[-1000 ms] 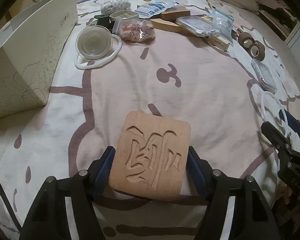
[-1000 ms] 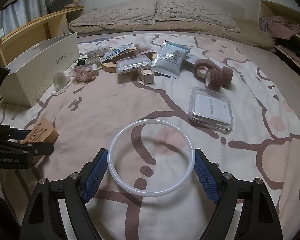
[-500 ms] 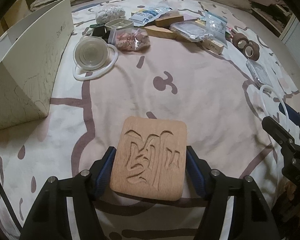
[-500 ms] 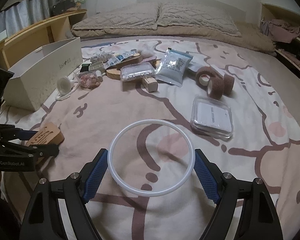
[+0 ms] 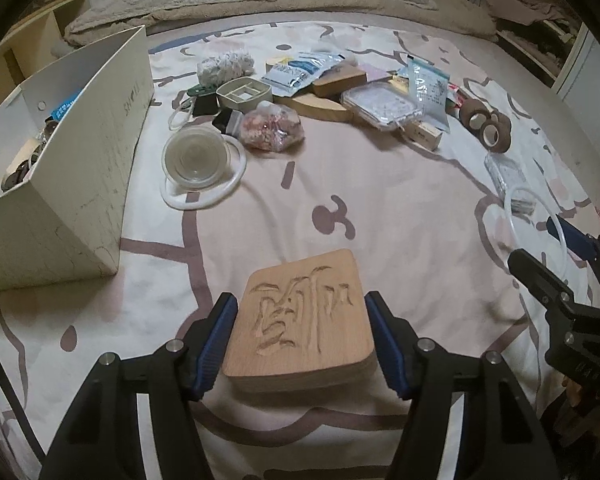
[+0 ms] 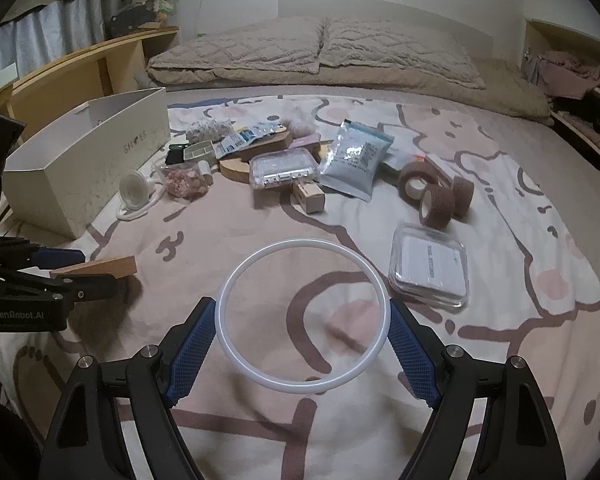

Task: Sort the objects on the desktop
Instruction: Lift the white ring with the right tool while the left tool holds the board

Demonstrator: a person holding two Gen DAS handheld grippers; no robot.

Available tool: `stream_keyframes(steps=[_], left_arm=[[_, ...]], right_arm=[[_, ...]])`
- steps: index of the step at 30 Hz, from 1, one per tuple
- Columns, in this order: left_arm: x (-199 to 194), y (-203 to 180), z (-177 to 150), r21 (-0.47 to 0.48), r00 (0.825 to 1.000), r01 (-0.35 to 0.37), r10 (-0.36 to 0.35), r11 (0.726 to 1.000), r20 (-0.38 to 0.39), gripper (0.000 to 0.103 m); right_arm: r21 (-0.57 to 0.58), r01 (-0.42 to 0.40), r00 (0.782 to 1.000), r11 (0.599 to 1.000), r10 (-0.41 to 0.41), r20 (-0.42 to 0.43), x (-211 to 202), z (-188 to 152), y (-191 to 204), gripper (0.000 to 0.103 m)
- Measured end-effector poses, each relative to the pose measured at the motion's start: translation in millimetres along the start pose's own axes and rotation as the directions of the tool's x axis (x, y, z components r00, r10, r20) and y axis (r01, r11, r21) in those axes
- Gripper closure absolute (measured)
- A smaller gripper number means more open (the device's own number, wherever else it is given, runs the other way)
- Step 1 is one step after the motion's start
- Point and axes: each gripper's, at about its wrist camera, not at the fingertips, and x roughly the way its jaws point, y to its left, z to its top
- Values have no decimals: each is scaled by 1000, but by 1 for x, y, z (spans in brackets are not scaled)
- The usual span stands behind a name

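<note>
Left gripper (image 5: 300,336) closing on square carved wooden coaster (image 5: 300,320), lifting it off bedspread. Right gripper (image 6: 302,344) clamping wide on white rubber ring (image 6: 303,314), raised. White shoe box (image 6: 88,168) holding few items; most clutter waiting unsorted, both pieces needing dropping.

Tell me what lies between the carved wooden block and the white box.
Only bare patterned bedspread between the carved wooden block and the white box, per the left wrist view.

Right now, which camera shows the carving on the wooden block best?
The left wrist view: the wooden block faces the camera there, carving plain. The right wrist view shows only its thin edge, no carving.
</note>
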Motion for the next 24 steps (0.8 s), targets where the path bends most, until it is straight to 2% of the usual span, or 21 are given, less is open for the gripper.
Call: stream_keyframes(steps=[9, 16, 24], left_arm=[[-10, 9, 10, -17, 999, -4, 5, 1000, 40, 39], [-11, 12, 7, -24, 1000, 14, -14, 1000, 15, 39], [-41, 31, 27, -51, 995, 20, -14, 999, 101, 39]], right_arm=[[-4, -9, 1000, 1000, 9, 18, -4, 7, 3, 19], [1, -8, 1000, 1000, 8, 14, -3, 5, 1, 19], [13, -12, 1000, 1000, 11, 20, -5, 6, -2, 19]])
